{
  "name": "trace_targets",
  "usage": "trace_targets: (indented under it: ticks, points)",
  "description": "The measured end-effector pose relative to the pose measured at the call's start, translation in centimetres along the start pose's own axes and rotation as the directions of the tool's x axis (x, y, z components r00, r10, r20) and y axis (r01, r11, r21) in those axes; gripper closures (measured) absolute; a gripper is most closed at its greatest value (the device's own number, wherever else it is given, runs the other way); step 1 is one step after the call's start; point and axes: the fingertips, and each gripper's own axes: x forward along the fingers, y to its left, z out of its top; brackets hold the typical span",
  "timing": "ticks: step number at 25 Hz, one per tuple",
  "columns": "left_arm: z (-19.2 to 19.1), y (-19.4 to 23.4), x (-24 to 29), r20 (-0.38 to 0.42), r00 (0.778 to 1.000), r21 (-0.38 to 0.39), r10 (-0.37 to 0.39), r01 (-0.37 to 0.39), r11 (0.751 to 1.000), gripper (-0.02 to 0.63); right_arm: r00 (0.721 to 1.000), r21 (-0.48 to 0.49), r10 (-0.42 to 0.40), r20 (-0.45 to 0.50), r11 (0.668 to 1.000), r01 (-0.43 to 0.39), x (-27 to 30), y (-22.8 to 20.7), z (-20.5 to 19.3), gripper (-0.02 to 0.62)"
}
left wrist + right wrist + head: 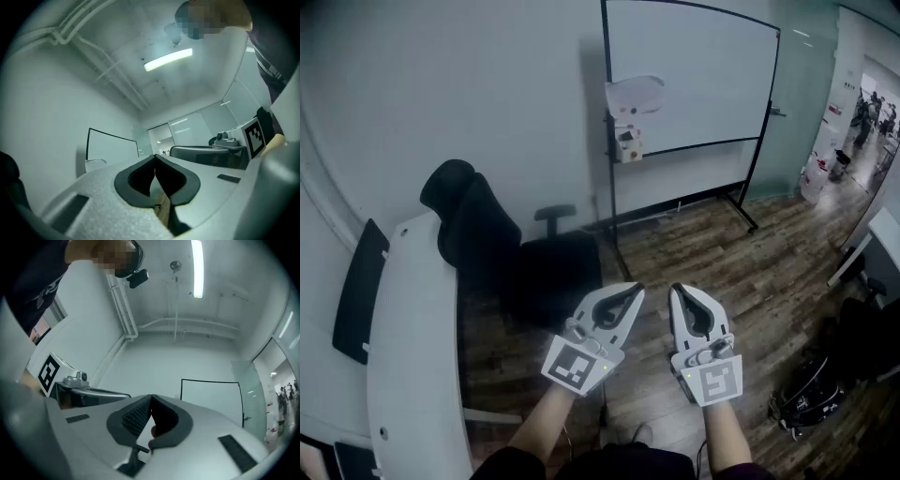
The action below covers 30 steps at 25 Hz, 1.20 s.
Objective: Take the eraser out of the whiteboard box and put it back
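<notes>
Black office chair (502, 248) beside a curved white desk (412, 347), dark wood-plank floor (722, 272), pale walls (441, 84)

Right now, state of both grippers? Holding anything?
Left gripper: closed, holding nothing.
Right gripper: closed, holding nothing.

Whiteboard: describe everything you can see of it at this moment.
The whiteboard is a large, blank white panel in a thin black frame. It stands upright on a black stand whose feet rest on the wood floor, close to the pale wall. A white box hangs at its left edge, with a smaller white box beneath. The surface looks clean; what the boxes hold cannot be told.
</notes>
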Motion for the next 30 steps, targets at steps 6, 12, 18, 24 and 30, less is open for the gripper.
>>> trace_targets:
  ticks: [6, 12, 18, 24, 30]
  points:
    - [-1.0, -0.8, 2.1, -0.015, 1.000, -0.019, 0.006, -0.006, 1.000, 0.600, 1.000, 0.003, 0.000, -0.014, 1.000, 0.000, -0.6, -2.6, -1.2, 0.592]
    - [-2.5, -1.0, 4.2, -0.025, 0.999, -0.021, 0.028, -0.029, 0.999, 0.600, 1.000, 0.050, -0.009, 0.003, 0.999, 0.009, -1.2, -5.3, -2.2, 0.592]
    - [-4.4, 0.5, 6.5, -0.052, 0.997, -0.047, 0.055, -0.058, 0.997, 0.600, 0.999, 0.080, 0.022, -0.046, 0.997, -0.019, -0.2, -7.1, -5.4, 0.591]
    - [-7.5, 3.5, 10.0, -0.070, 0.996, -0.054, 0.052, -0.056, 0.997, 0.600, 0.997, 0.095, 0.020, -0.069, 0.995, -0.014, 2.7, -9.9, -9.1, 0.591]
    - [-10.0, 7.6, 14.6, -0.084, 0.996, -0.072, 0.035, -0.041, 0.997, 0.600, 0.995, 0.106, 0.007, -0.102, 0.994, 0.004, 6.7, -12.9, -12.8, 0.592]
